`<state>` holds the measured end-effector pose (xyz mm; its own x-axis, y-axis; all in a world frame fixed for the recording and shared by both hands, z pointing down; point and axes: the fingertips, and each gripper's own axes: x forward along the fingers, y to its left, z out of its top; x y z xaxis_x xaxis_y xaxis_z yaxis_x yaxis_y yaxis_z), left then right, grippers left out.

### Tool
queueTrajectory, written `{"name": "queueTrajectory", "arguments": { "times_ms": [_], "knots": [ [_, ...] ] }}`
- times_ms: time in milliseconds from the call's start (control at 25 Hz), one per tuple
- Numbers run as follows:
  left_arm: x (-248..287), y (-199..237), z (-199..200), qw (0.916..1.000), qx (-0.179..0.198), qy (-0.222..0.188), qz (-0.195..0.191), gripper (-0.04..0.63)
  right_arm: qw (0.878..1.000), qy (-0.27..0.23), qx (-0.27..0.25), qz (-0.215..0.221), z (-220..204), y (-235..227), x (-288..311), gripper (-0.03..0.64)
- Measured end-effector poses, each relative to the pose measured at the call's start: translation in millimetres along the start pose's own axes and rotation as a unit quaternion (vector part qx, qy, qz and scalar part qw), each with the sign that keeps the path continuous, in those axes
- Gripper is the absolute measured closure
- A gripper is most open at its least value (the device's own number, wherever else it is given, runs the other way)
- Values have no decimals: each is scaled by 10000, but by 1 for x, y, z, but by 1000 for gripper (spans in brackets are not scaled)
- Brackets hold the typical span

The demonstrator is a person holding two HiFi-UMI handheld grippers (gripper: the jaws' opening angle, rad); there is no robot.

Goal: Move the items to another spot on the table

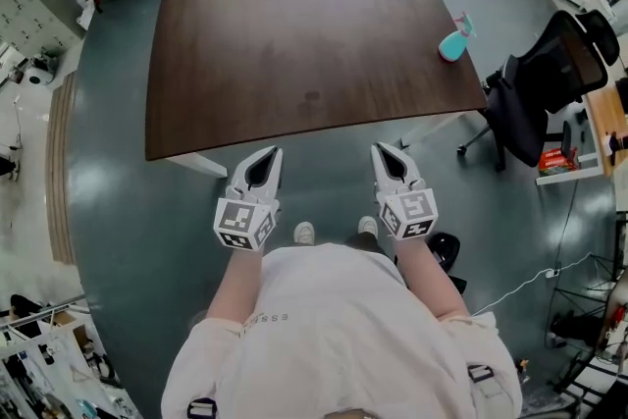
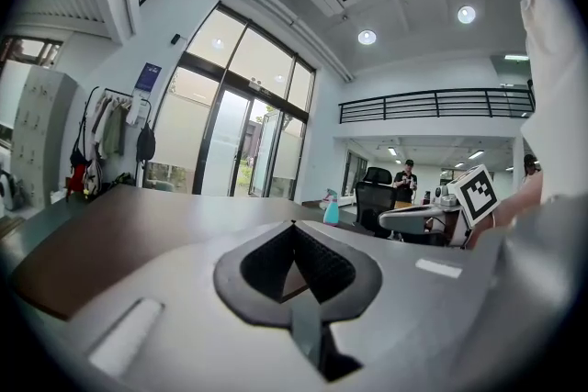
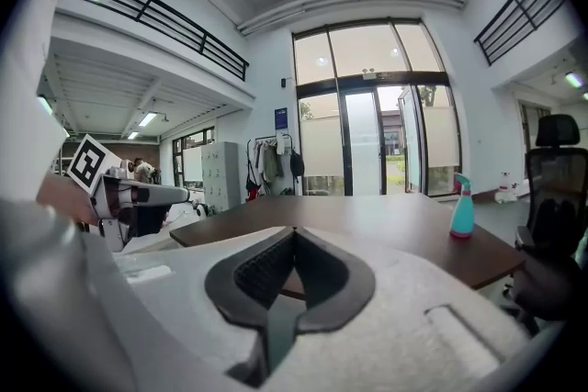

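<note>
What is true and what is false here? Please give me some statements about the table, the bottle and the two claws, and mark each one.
The spray bottle stands near the table's right edge. True.
The left claw holds the bottle. False: it is shut and empty.
The right claw is shut with nothing in it. True.
The black chair stands at the table's left side. False: it is at the right side, near the bottle.
</note>
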<state>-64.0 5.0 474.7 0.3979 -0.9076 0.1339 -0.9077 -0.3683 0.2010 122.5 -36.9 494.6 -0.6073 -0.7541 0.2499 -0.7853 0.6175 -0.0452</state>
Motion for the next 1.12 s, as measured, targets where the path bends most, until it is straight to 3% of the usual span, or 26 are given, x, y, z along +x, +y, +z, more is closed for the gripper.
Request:
{"name": "queueTrajectory", "arguments": {
  "times_ms": [280,600,1120],
  "knots": [
    [22,8,-6,9992,-87,89,-388,580,9989,87,64,-461,-5,-10,-6,627],
    [85,-16,-1,9975,-60,88,-703,580,9941,117,194,-1065,-8,-87,-15,627],
    [237,-73,24,9996,81,-104,-266,580,9983,230,57,-527,0,-247,30,627]
  ]
}}
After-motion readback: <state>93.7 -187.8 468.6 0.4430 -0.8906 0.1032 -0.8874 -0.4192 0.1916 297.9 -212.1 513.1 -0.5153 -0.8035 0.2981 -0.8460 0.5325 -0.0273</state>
